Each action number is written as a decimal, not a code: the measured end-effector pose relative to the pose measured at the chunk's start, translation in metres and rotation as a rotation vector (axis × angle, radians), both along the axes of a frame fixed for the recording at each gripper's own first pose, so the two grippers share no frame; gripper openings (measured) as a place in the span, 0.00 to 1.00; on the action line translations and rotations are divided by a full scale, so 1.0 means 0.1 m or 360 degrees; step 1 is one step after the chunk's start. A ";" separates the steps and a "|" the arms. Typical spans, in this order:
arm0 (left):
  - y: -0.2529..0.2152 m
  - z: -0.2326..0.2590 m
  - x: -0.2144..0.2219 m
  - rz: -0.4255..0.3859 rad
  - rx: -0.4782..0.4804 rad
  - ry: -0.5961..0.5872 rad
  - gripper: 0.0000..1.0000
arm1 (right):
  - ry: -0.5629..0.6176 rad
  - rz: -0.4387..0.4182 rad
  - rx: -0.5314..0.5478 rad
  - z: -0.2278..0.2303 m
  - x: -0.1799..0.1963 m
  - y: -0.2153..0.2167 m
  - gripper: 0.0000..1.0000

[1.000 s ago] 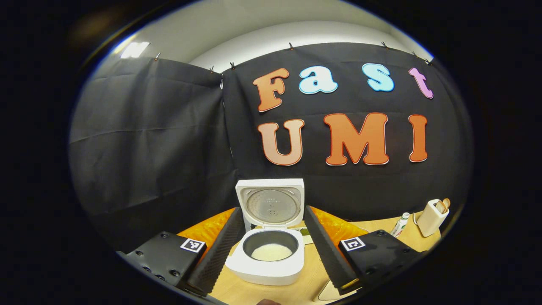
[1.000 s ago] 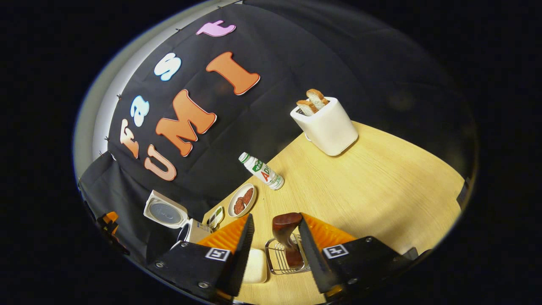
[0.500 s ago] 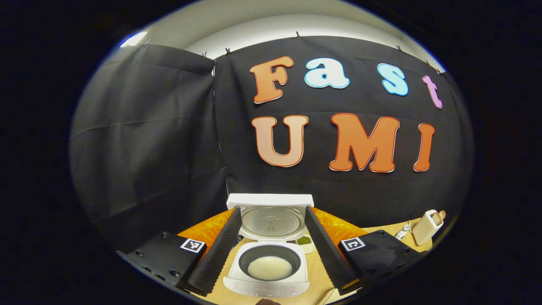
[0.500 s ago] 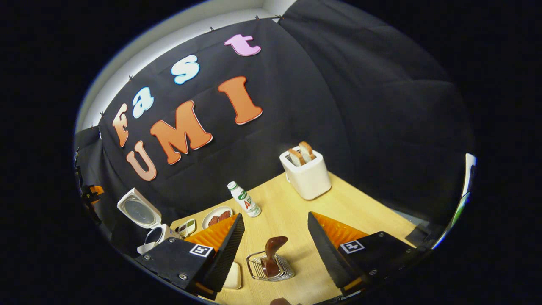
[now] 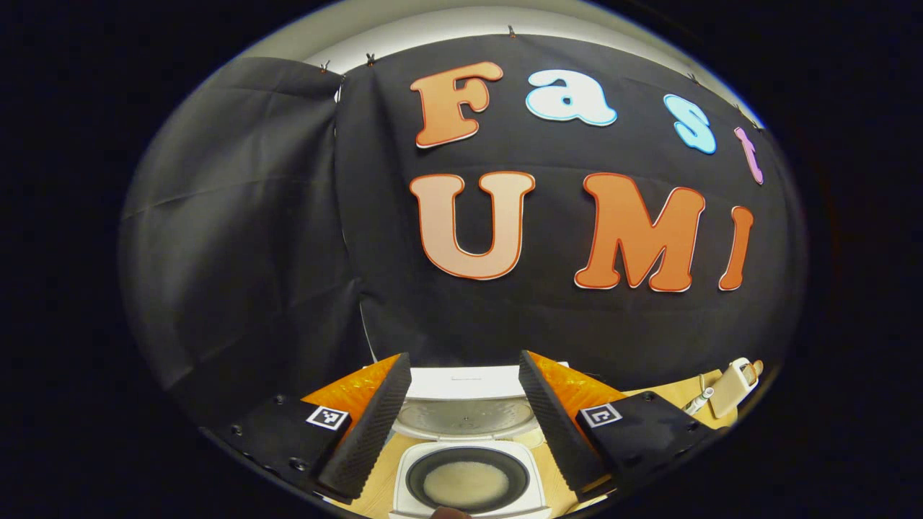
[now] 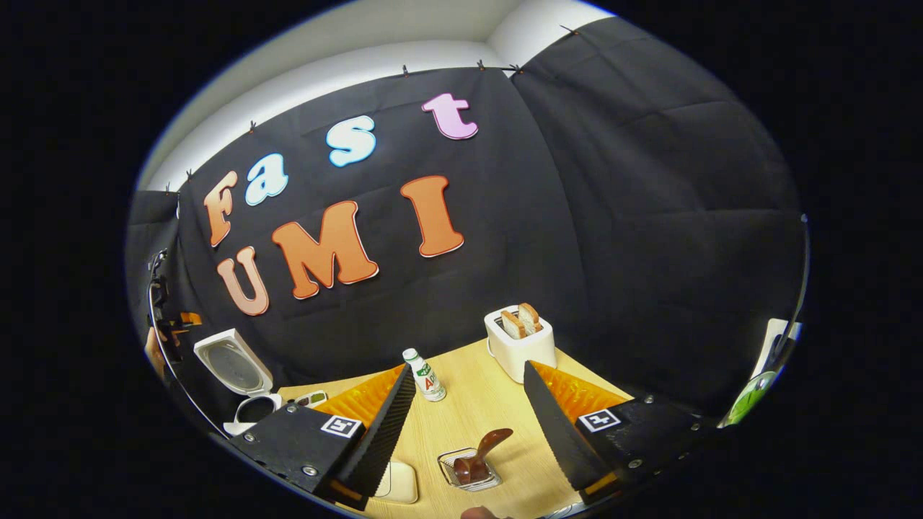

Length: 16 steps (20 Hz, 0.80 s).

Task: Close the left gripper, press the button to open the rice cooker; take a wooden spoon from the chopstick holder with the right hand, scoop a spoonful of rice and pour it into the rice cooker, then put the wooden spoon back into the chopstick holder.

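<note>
Left tongs (image 5: 465, 425) spread above open cooker (image 5: 467, 483), right tongs (image 6: 469, 425) spread, spoon (image 6: 484, 453) in holder (image 6: 469, 472) at 6 o'clock

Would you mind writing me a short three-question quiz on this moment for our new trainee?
1. True or false: the rice cooker has its lid raised.
2. Where is the wooden spoon now? A) between the right gripper's fingers B) standing in the chopstick holder C) lying in the cooker pot
3. Fill in: in the right gripper view, two slices of bread stand in the ____.

Key: 1 true; 2 B; 3 toaster. The right gripper is open, apart from the spoon.
</note>
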<state>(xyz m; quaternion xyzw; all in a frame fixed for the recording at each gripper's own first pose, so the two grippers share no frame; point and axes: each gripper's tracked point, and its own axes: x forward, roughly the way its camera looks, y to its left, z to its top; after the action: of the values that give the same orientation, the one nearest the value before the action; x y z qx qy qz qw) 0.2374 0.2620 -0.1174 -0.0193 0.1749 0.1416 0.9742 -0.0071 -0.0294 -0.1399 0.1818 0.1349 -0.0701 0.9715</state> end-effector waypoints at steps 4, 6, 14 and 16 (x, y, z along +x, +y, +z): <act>0.12 -0.20 0.33 -0.0012 0.0034 0.0050 1.00 | -0.0016 -0.0012 -0.0086 0.16 -0.12 0.04 0.94; 0.12 -0.36 0.45 -0.0030 0.0056 0.0108 1.00 | -0.0031 -0.0022 -0.0111 0.22 -0.14 0.04 0.94; 0.17 -0.60 0.50 -0.0022 -0.0044 0.0208 0.99 | -0.0031 -0.0002 -0.0138 0.21 -0.14 0.03 0.94; 0.14 -0.60 0.41 -0.0014 -0.0055 0.0247 0.99 | -0.0029 0.0005 -0.0129 0.19 -0.09 0.02 0.94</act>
<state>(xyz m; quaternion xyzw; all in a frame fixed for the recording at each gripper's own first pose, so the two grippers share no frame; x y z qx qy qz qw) 0.2781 0.2756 -0.1775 -0.0244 0.2524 0.1355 0.9578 -0.0164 -0.0276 -0.1212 0.1427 0.1232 -0.0725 0.9794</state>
